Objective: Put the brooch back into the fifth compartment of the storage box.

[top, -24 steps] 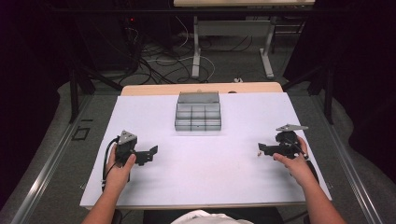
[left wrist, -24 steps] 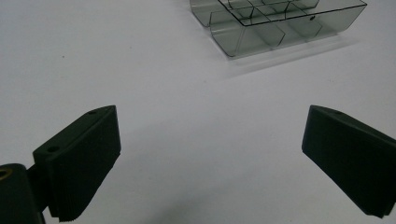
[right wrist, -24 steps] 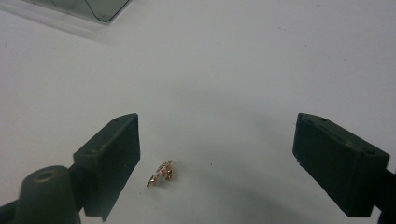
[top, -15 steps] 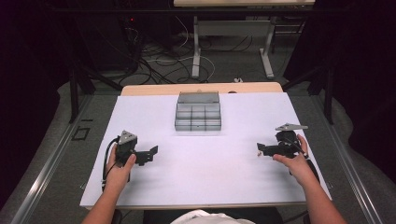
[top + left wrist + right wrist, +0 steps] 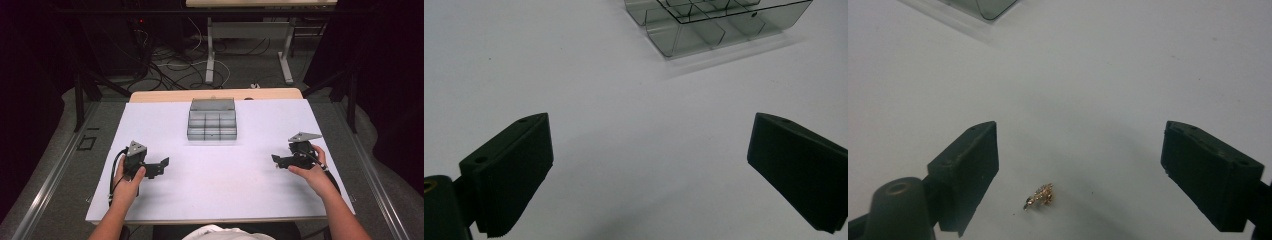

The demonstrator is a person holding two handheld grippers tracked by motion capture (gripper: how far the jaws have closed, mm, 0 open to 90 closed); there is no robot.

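Right gripper view: the right gripper [image 5: 1080, 170] stands with its jaws wide apart and nothing between the pads. A small gold trinket [image 5: 1039, 195], possibly an earring or charm (too small to say which), lies on the white table [image 5: 1108, 65] in the gap between the jaws, nearer the left-hand one and touching neither. A corner of the clear compartment box [image 5: 990, 6] shows at the top edge, well apart from the trinket.

Left gripper view: the left gripper [image 5: 649, 165] is likewise spread open and empty, over bare table surface, with the box [image 5: 714, 22] ahead and to its upper right.

High view: change against the frames from 0.8 s and 0.5 s ago is slight. The right gripper [image 5: 290, 159] has eased a little lower and toward the person's side, which brings it down over the spot where the trinket lies. The left gripper [image 5: 155, 167] sits where it did, held in the left hand [image 5: 129, 177] near the front left of the table. The box [image 5: 212, 120] is unmoved at the far centre.

Judgement: the small shift reads as a final line-up before a pinch on the trinket. Nothing is grasped yet; the pick has not begun. The box is probably the destination. The trinket is tiny and flat to the table, so the jaws will likely need to come right down to the surface before closing.
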